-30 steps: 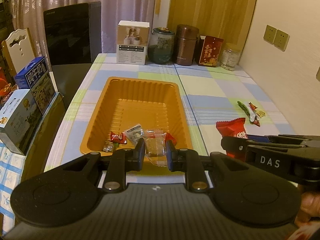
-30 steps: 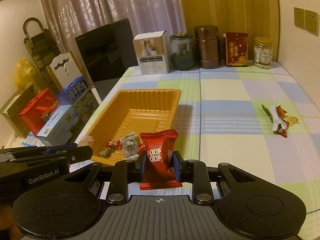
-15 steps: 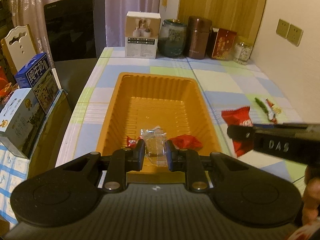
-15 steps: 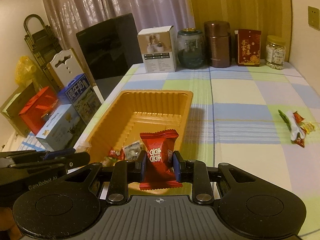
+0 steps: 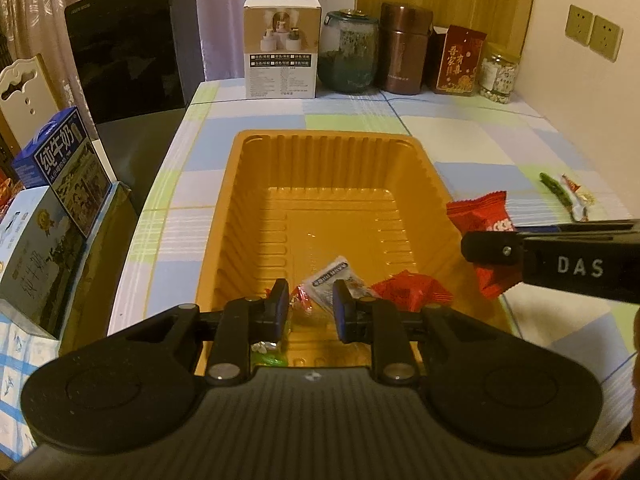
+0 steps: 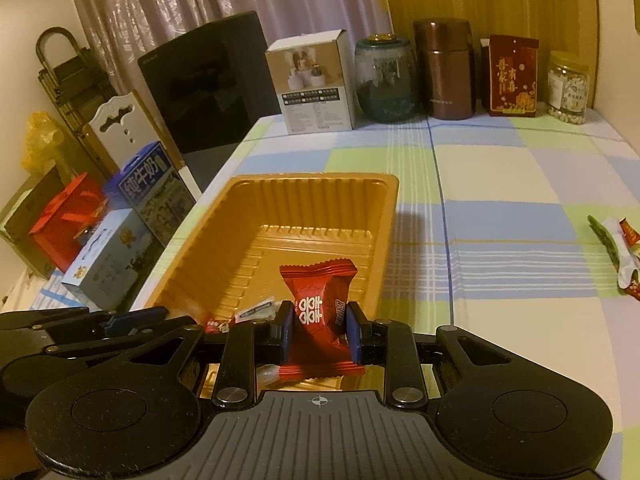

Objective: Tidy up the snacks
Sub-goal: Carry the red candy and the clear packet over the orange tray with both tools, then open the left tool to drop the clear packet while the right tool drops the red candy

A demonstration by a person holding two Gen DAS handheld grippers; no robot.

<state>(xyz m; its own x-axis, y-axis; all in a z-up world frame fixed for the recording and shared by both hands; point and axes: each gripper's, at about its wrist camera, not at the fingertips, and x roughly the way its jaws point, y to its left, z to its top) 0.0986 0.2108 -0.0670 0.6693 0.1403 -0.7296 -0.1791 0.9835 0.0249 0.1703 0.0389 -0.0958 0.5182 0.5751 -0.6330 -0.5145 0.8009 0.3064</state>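
Gone from my left claw (image 5: pixel 307 308) is the clear-wrapped snack it pinched half a second ago; its fingers now stand apart with nothing between them, low over the near end of the tray (image 5: pixel 256 184). From the left wrist, that end holds the small pile: a white packet (image 5: pixel 334 276), a red packet (image 5: pixel 412 290) and a few little candies (image 5: pixel 302 304) (the clear one I cannot pick out among them). I judge I let go here because the near end is where the pile already lies, so the pieces land together. My right claw (image 5: pixel 492 246) crosses from the right side, carrying a red snack (image 5: pixel 480 216) at the tray's right rim. Farther right on the tabletop (image 5: pixel 500 148), well apart from the tray, lies a loose cluster (image 5: pixel 568 196) not yet gathered.

From the right wrist, the right claw (image 6: pixel 320 330) is clamped on the red snack (image 6: pixel 316 304), pads on both flat sides, the packet upright so its crimped ends hang free. It hovers over the tray's (image 6: pixel 384 216) near right corner, beside the white packet (image 6: pixel 256 310); releasing it there looks like the next step. The cluster (image 6: pixel 618 256) waits at the far right edge.
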